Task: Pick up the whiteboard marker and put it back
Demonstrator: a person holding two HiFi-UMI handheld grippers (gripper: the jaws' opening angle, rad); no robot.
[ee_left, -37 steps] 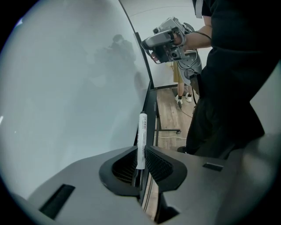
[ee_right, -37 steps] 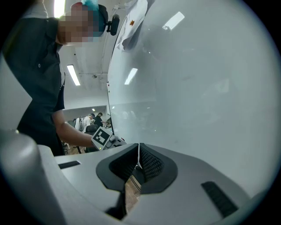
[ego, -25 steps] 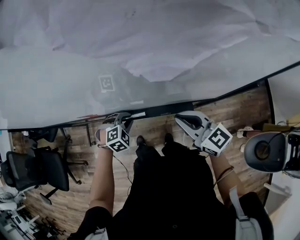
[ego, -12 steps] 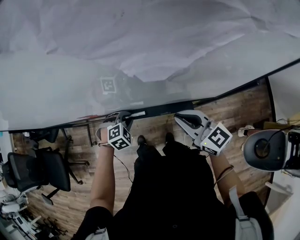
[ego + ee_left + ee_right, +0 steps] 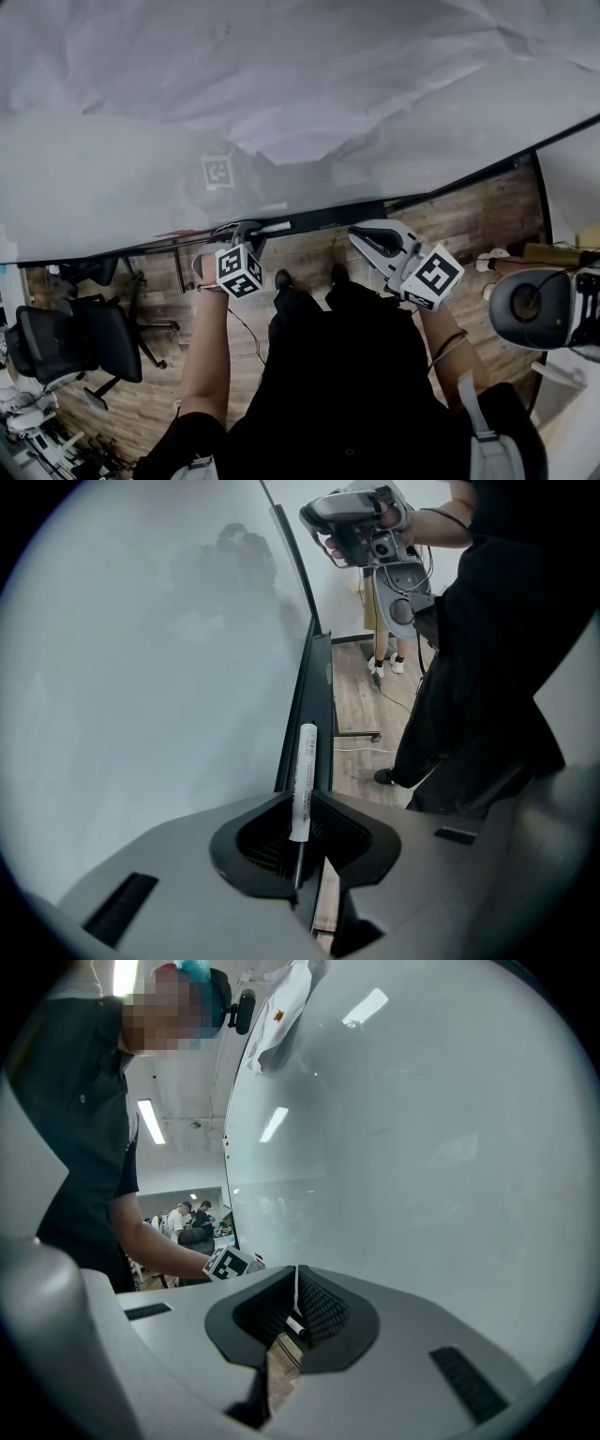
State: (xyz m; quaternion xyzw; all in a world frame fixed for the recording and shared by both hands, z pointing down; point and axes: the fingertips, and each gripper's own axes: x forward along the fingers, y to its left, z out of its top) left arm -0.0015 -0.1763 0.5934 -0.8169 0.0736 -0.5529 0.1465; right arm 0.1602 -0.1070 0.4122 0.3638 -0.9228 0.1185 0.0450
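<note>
Left gripper point(image 5: 247, 231) tipped down at the whiteboard point(image 5: 141, 667) tray point(image 5: 316, 691), jaws opening around the marker point(image 5: 304, 761) lying along that ledge, white barrel poking out ahead. Right gripper point(image 5: 364, 238) held near the same ledge, jaws closed together

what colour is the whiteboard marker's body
White. The whiteboard marker has faint print along it and shows best in the left gripper view.

Whiteboard point(image 5: 281, 103) – glossy, smooth, reflections seen. Tray point(image 5: 322, 700) under it: dark, matt, metal-looking. Floor point(image 5: 469, 225) – wood planks, low sheen. Marker point(image 5: 304, 766): smooth white plastic w/ print. Right gripper point(image 5: 296, 1283) shell matt grey plastic, pads point(image 5: 323, 1314) black, ribbed.
</note>
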